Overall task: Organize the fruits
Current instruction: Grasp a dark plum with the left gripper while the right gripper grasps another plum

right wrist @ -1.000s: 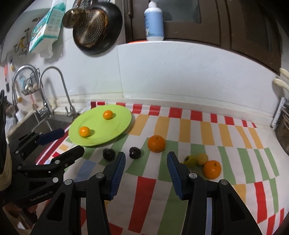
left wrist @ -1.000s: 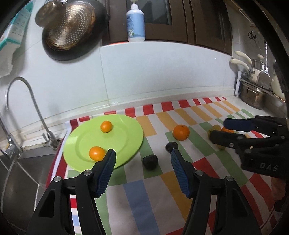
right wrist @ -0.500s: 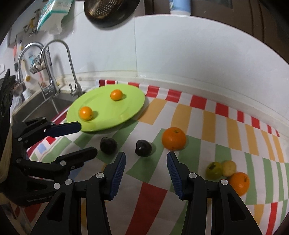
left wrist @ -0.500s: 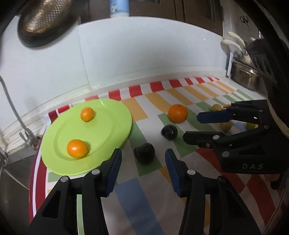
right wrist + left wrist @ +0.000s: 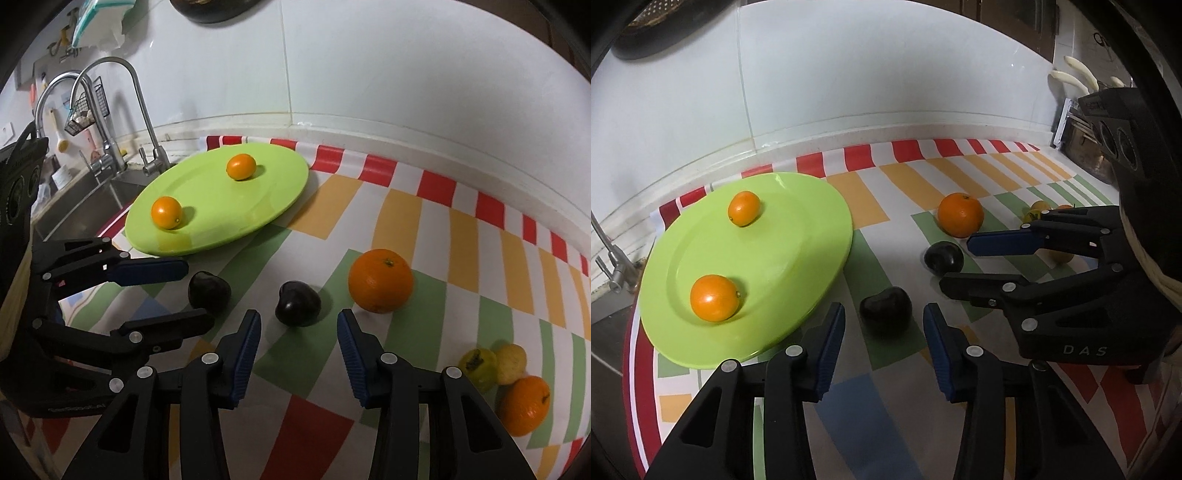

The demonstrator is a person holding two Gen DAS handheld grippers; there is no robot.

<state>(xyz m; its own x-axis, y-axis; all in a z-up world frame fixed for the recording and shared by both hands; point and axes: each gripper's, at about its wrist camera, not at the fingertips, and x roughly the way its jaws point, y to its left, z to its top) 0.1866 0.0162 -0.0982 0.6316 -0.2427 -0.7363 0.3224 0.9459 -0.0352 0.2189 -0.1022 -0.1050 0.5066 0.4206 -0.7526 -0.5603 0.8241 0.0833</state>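
A green plate (image 5: 783, 236) (image 5: 280, 188) holds two small oranges (image 5: 714, 298) (image 5: 744, 208). Two dark plums lie on the striped cloth. My left gripper (image 5: 882, 325) is open, its jaws either side of the nearer plum (image 5: 885, 311) (image 5: 209, 290), just short of it. My right gripper (image 5: 297, 328) (image 5: 955, 264) is open, with the other plum (image 5: 297, 302) (image 5: 943, 257) just ahead between its fingertips. A large orange (image 5: 960, 219) (image 5: 380, 280) lies past the plums.
A green fruit (image 5: 478, 369), a yellow fruit (image 5: 511, 363) and another orange (image 5: 524, 404) cluster at the right. A sink (image 5: 79, 201) with taps (image 5: 147, 122) lies left of the plate. A white tiled wall backs the counter. Utensils (image 5: 1086, 129) stand at the far right.
Both grippers have moved forward and down towards the cloth. Each plum now sits closer to its gripper's open jaws. Nothing has been grasped.
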